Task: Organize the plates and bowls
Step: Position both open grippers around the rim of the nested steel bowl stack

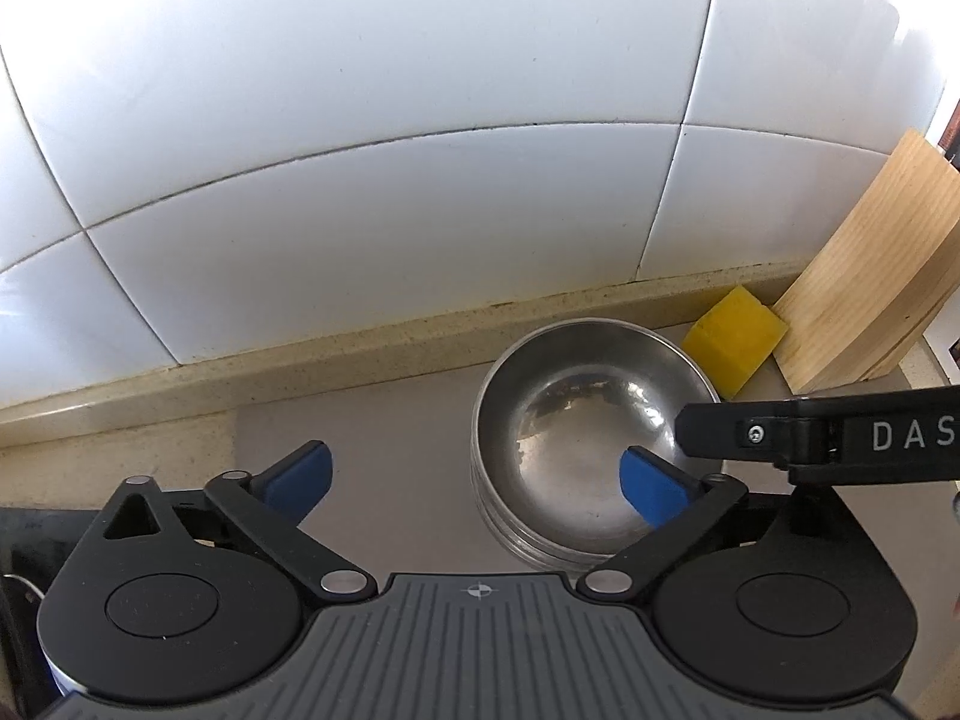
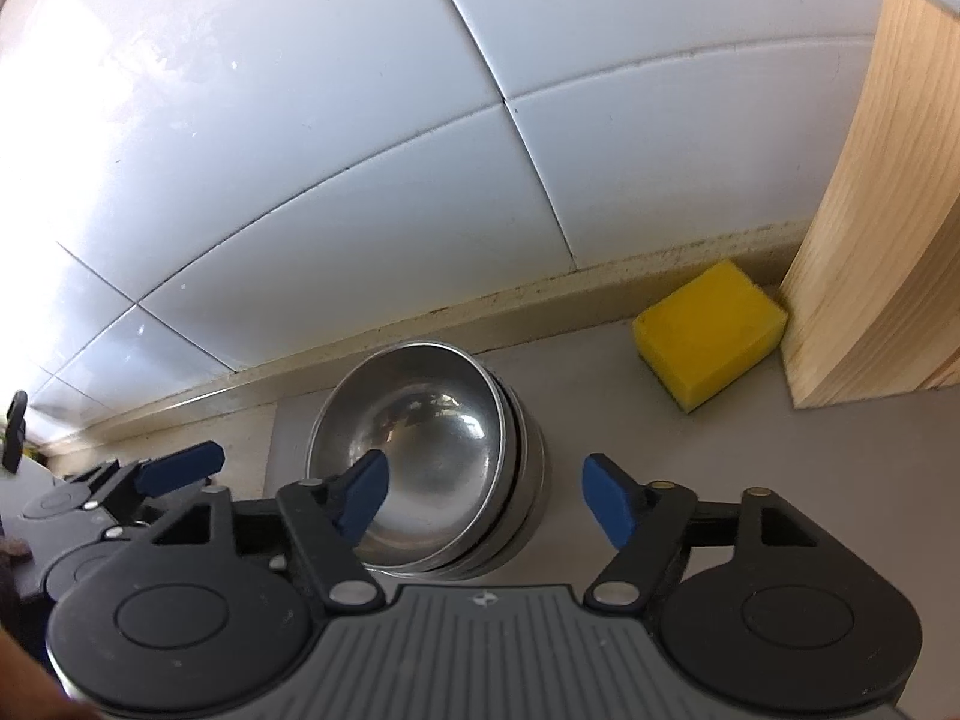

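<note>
**A:** How do the two tools sit?

**B:** Both point steeply down at the counter (image 1: 390, 420), toward the tiled wall (image 1: 360, 150). The left gripper (image 1: 477, 489) has its jaws spread very wide; one blue pad (image 1: 300, 477) hangs over bare counter, the other (image 1: 651, 492) shows in front of the inside of the top bowl. Neither pad can be seen pressing on anything, and nothing is held.

**A:** And the right one?

**B:** The right gripper (image 2: 486, 498) is parted to a moderate gap. Its left pad (image 2: 363, 495) lies over the bowl's hollow, its right pad (image 2: 609, 501) outside the stack, so the near rim sits between them (no clamping is visible). In the left view, its black finger reaches in from the right edge, above the bowl rim.

**A:** Any writing?

**B:** White letters "DAS" on that black finger, cut off by the picture's edge. Nothing else can be read.

**A:** Where are the bowls, and how many?

**B:** The steel bowls (image 2: 420, 456) stand nested in one stack on the grey counter, near the beige ledge under the wall. Several rims show at the side, but an exact count cannot be told. Beyond them there is one yellow sponge (image 2: 711, 333), lying just beside one upright wooden block (image 2: 870, 240) to the right.
</note>
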Action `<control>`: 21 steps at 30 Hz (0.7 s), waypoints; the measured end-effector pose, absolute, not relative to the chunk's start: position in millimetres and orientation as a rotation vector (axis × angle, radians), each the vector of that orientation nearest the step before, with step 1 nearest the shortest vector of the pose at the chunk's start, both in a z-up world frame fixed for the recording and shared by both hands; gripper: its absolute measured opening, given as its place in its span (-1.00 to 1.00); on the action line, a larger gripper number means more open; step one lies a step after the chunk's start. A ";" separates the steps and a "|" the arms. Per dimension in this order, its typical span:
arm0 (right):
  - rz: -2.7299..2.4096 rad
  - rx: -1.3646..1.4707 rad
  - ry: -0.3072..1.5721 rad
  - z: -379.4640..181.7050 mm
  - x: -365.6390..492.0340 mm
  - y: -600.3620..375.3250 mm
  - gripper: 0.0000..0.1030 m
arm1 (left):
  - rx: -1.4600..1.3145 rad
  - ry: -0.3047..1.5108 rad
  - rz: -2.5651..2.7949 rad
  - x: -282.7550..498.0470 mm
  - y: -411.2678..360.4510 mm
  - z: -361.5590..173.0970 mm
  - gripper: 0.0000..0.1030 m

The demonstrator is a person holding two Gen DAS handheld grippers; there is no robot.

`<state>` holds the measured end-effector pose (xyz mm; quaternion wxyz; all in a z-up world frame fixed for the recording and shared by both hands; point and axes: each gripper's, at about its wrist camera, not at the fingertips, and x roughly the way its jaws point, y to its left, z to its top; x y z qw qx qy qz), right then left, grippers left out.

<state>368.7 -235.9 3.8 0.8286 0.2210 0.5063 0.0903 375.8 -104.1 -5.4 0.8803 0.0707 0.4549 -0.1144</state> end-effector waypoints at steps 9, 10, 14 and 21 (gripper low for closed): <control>0.186 0.514 1.104 -14.9 379.6 -237.3 0.05 | 0.129 0.983 -0.237 385.7 -103.8 -21.2 0.90; 0.187 0.513 1.108 -16.8 381.0 -237.0 0.05 | 0.126 0.988 -0.238 386.9 -104.2 -23.8 0.90; 0.192 0.529 1.127 -27.1 385.7 -234.7 0.05 | 0.116 1.001 -0.246 390.8 -106.0 -32.3 0.90; 0.194 0.532 1.144 -36.8 390.5 -234.3 0.05 | 0.125 1.011 -0.251 396.0 -106.3 -40.8 0.90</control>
